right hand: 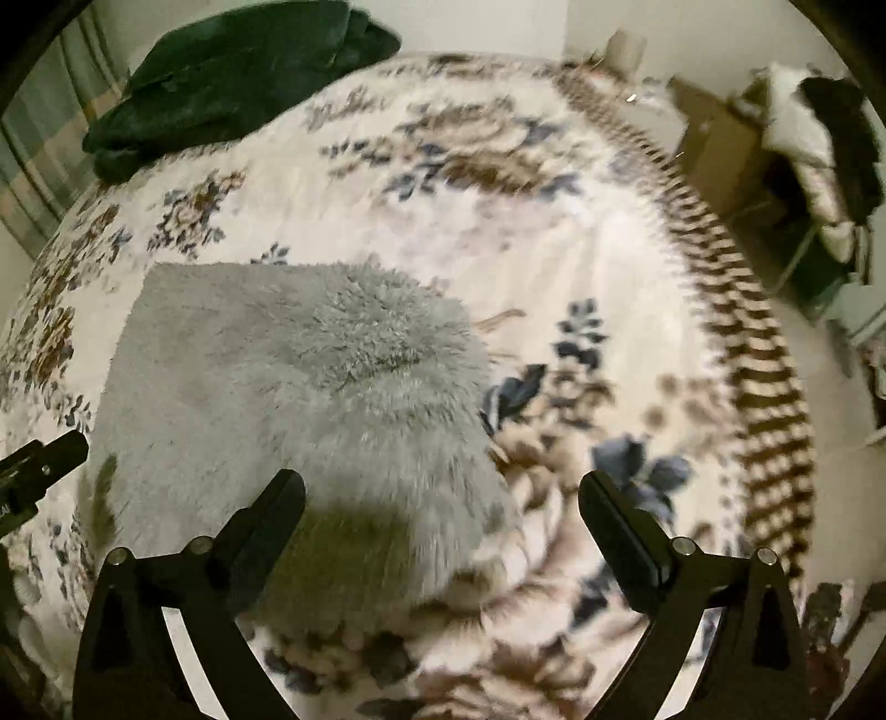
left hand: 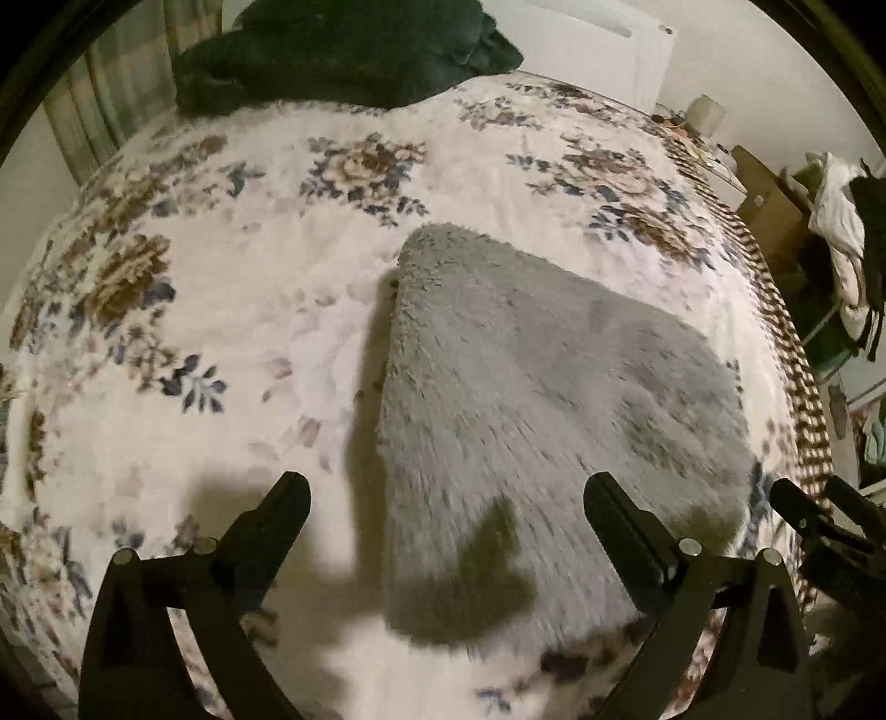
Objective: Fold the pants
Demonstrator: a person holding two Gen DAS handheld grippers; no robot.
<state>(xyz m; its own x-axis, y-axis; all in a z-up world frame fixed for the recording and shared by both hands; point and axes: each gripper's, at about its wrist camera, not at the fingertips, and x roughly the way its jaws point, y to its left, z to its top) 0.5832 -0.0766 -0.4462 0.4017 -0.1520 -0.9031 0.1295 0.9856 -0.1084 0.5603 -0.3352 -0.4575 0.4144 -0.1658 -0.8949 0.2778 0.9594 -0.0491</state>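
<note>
While both black two-finger grippers, left (left hand: 446, 507) and right (right hand: 441, 504), hover spread wide and empty, one folded grey fluffy fleece pants bundle (left hand: 531, 387) lies mid-bed on the floral cream blanket (left hand: 232, 266), long axis toward the single dark green garment heap (left hand: 343, 50) at the far edge.

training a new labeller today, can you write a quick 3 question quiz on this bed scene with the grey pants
1. True or false: the left tool is shut on the grey fuzzy pants.
2. Multiple choice: what lies at the far end of the floral blanket? A) a dark green bundle of fabric B) a red pillow C) a laptop
3. Fill in: seen from the right wrist, the right tool is ____, with the pants' near right edge below its left finger.

Key
1. False: its jaws are wide apart and hold nothing.
2. A, the dark green bundle.
3. Open.
</note>
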